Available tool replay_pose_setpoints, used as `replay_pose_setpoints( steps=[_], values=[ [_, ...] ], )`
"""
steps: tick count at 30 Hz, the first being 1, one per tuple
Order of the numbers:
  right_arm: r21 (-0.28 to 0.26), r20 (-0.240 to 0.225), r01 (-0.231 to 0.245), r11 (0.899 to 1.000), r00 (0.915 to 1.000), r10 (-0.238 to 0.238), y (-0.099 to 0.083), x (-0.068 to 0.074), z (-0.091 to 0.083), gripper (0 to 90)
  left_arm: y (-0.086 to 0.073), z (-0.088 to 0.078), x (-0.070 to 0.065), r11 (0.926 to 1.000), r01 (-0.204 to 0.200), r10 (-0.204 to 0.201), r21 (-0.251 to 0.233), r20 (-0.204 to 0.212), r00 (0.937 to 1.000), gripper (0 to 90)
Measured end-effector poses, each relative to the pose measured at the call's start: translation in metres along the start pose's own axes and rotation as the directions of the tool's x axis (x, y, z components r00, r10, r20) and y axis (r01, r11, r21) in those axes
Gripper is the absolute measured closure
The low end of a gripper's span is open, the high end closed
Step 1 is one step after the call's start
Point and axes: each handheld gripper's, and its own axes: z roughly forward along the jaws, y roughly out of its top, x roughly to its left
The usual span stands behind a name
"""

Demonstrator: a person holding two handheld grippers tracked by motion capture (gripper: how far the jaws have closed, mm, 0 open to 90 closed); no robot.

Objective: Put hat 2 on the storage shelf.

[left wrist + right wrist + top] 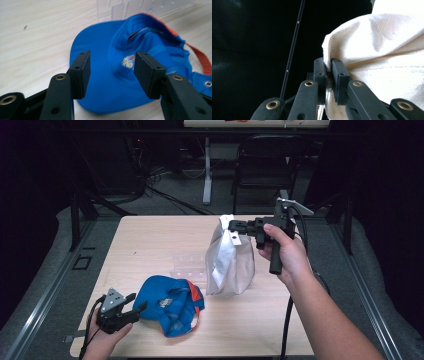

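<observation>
Cloth bag (231, 260) hanging pinched, blue cap (170, 304) on table (150, 240)

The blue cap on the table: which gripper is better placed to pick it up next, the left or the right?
Left. The left gripper has its jaws open right over the blue cap, pads not pressing it. The right gripper is shut on the cream cloth bag, holding it up by its top edge, so it is busy.

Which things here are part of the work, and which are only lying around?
In the work:
- cream cloth bag, pinched at its top edge by the right gripper
- blue cap, lying on the table before the open left gripper

Lying about:
- clear plastic piece
- black chair behind the table
</observation>
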Motion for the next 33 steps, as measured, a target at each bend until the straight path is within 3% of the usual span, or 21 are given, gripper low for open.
replay_pose_setpoints(
  steps=[6, 14, 19, 25, 33],
  values=[
    [-0.004, 0.010, 0.006, 1.000, 0.9999, -0.006, 0.005, 0.006, 0.014, 83.6, 0.032, 0.003, -0.018, 0.9975, -0.058, 0.059, -0.040, 0.037, 0.9976, 49.0],
    [0.000, 0.018, 0.006, 1.000, 0.9998, -0.006, 0.012, 0.010, 0.027, 83.6, 0.056, 0.008, -0.038, 0.9916, -0.117, 0.120, -0.056, 0.062, 0.9908, 49.0],
    [0.001, 0.017, 0.009, 1.000, 0.9998, -0.009, 0.016, 0.014, 0.038, 83.6, 0.073, 0.016, -0.056, 0.9840, -0.164, 0.169, -0.071, 0.073, 0.9829, 46.3],
    [0.003, 0.013, 0.004, 1.000, 0.9999, -0.004, 0.021, 0.016, 0.054, 83.6, 0.090, 0.028, -0.077, 0.9697, -0.235, 0.240, -0.067, 0.088, 0.9668, 46.0],
    [-0.008, 0.007, -0.005, 1.000, 1.0000, 0.005, 0.025, 0.017, 0.067, 83.6, 0.103, 0.038, -0.089, 0.9642, -0.259, 0.263, -0.058, 0.088, 0.9607, 46.5]
  ],
)
